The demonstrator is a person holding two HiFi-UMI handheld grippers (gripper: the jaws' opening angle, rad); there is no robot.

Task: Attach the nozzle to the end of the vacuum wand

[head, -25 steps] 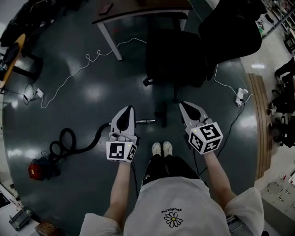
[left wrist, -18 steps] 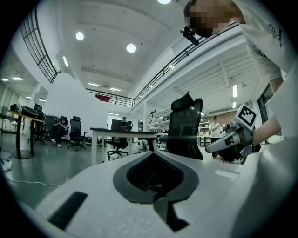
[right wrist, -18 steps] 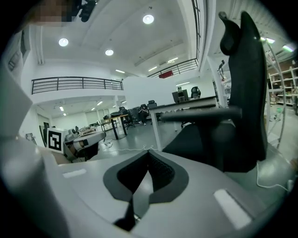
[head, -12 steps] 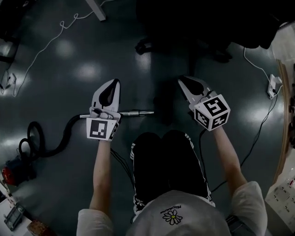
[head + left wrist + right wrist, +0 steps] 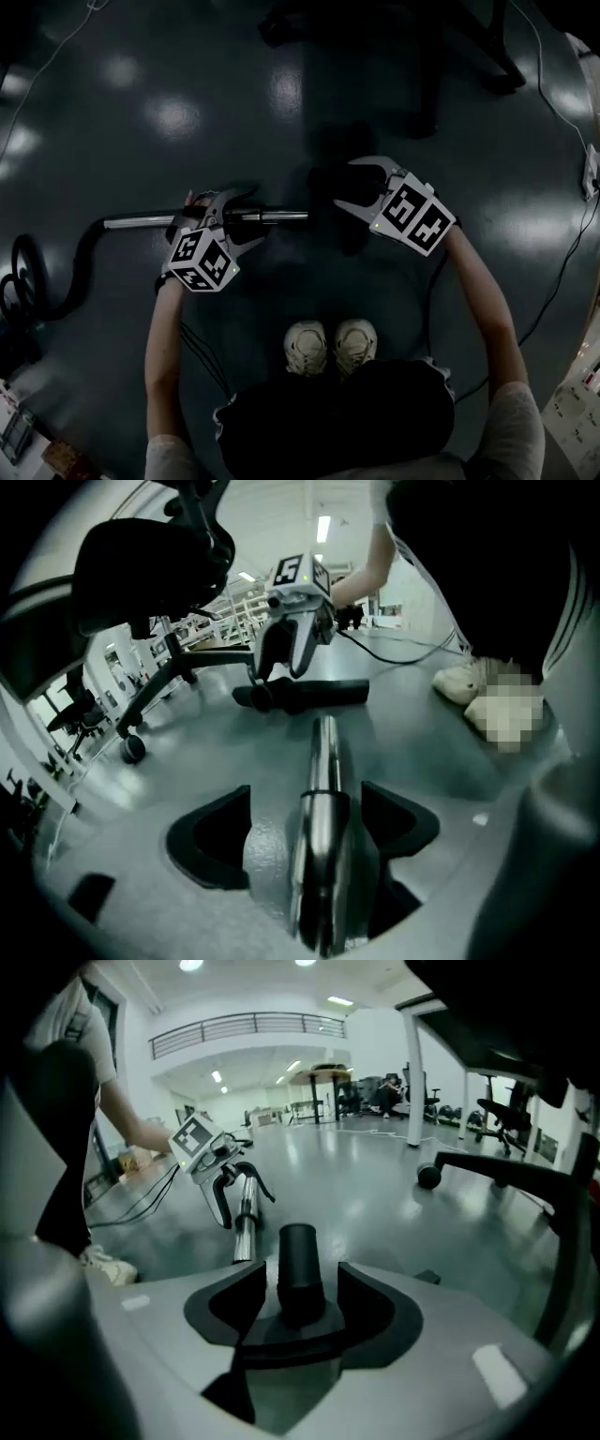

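A shiny metal vacuum wand [image 5: 159, 221] lies flat on the dark floor. Its free end points toward a short black nozzle [image 5: 320, 184], hard to make out against the floor. My left gripper [image 5: 249, 217] straddles the wand near that end. In the left gripper view the tube [image 5: 323, 761] runs between the jaws with gaps on both sides. The jaws are opening. My right gripper [image 5: 342, 186] straddles the nozzle [image 5: 300, 1265], which lies between its pads without being pressed. These jaws are opening too. The nozzle [image 5: 309, 694] rests just past the wand's tip.
A black hose [image 5: 56, 281] curls off the wand's left end. An office chair base [image 5: 459, 42] stands behind the nozzle, with legs and casters [image 5: 131, 747] close by. A cable [image 5: 562, 262] runs at the right. The person's shoes [image 5: 333, 342] are just behind the grippers.
The person has crouched and both grippers have dropped to the floor. The left now sits over the wand and the right over the nozzle. Both sets of jaws have spread from shut.
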